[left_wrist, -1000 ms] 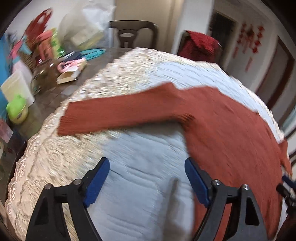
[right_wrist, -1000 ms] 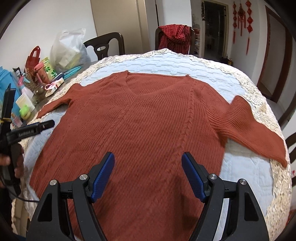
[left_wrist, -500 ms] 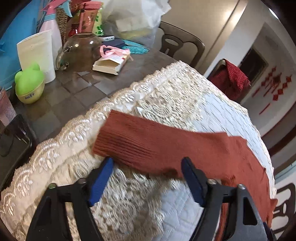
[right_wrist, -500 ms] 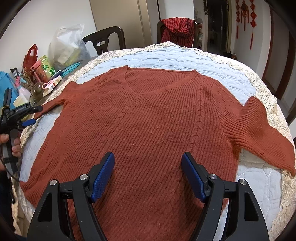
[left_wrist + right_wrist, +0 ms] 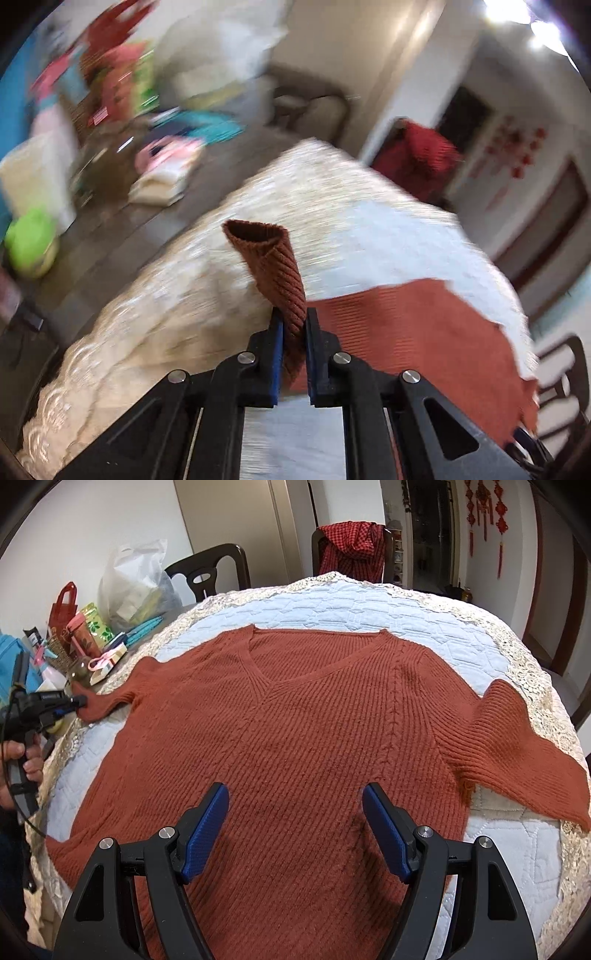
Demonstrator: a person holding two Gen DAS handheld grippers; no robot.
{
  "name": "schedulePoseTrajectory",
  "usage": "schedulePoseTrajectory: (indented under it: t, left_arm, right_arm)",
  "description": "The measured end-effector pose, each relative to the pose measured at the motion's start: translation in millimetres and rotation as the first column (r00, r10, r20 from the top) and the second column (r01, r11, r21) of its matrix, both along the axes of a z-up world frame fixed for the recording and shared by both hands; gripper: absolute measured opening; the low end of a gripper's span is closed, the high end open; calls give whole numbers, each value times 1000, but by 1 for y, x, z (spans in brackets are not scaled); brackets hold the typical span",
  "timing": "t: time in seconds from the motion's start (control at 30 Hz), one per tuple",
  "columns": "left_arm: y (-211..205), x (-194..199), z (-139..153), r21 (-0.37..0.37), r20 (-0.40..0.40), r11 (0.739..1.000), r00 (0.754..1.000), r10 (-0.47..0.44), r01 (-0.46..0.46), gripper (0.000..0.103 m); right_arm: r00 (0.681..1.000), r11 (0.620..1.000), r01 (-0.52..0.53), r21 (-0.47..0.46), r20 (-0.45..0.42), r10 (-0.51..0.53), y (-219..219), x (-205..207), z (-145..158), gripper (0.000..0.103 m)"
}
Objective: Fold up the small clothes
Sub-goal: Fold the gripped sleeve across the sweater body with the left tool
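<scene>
We see a rust-red knitted sweater [image 5: 306, 746] lying flat, front up, on a table covered with a pale quilted cloth [image 5: 354, 605] edged in lace. Its V-neck points toward the far edge of the table, its hem toward the near edge, and the body fills most of the middle.

Our left gripper [image 5: 294, 332] has its jaws pressed together on the cuff end of the sweater's left sleeve [image 5: 275, 266]. The sleeve stands up out of the jaws, its open cuff showing as a dark oval at the top. In the right wrist view the same gripper [image 5: 79, 701] sits at the left edge of the table, pinching the sleeve tip, with a hand [image 5: 16, 753] wrapped around its handle. The left wrist view is blurred everywhere but the gripper and sleeve.

Our right gripper [image 5: 295, 830] hovers over the lower middle of the sweater with its jaws spread wide and nothing between the blue pads [image 5: 207, 827]. The right sleeve [image 5: 517, 746] lies spread toward the right edge, its cuff close to the lace border.

At the far left corner we see a white plastic bag [image 5: 129, 583], a red gift bag [image 5: 64, 609] and small boxes and bottles. Two dark chairs [image 5: 210, 572] stand beyond the far edge, one draped with a red checked cloth [image 5: 351, 542].
</scene>
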State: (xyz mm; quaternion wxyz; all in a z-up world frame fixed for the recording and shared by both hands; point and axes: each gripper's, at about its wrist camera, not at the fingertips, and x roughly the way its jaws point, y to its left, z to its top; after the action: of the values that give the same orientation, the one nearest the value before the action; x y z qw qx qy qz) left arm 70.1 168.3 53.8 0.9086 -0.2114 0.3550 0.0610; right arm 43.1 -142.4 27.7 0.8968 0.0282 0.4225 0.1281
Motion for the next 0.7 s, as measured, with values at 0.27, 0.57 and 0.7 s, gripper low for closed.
schedulePoseTrajectory:
  t: [0.27, 0.57, 0.7]
  left_arm:
    - [-135, 32, 45, 44, 109, 920, 913, -393, 390, 12]
    - [-215, 48, -24, -24, -74, 812, 809, -582, 582, 32]
    - [-183, 18, 2, -17, 6, 843, 843, -537, 537, 48]
  right_arm:
    - [1000, 999, 22, 39, 15, -22, -10, -8, 5, 75]
    - [998, 996, 69, 54, -1, -69, -31, -18, 8, 75]
    - [998, 992, 61, 112, -10, -61, -35, -13, 12, 75]
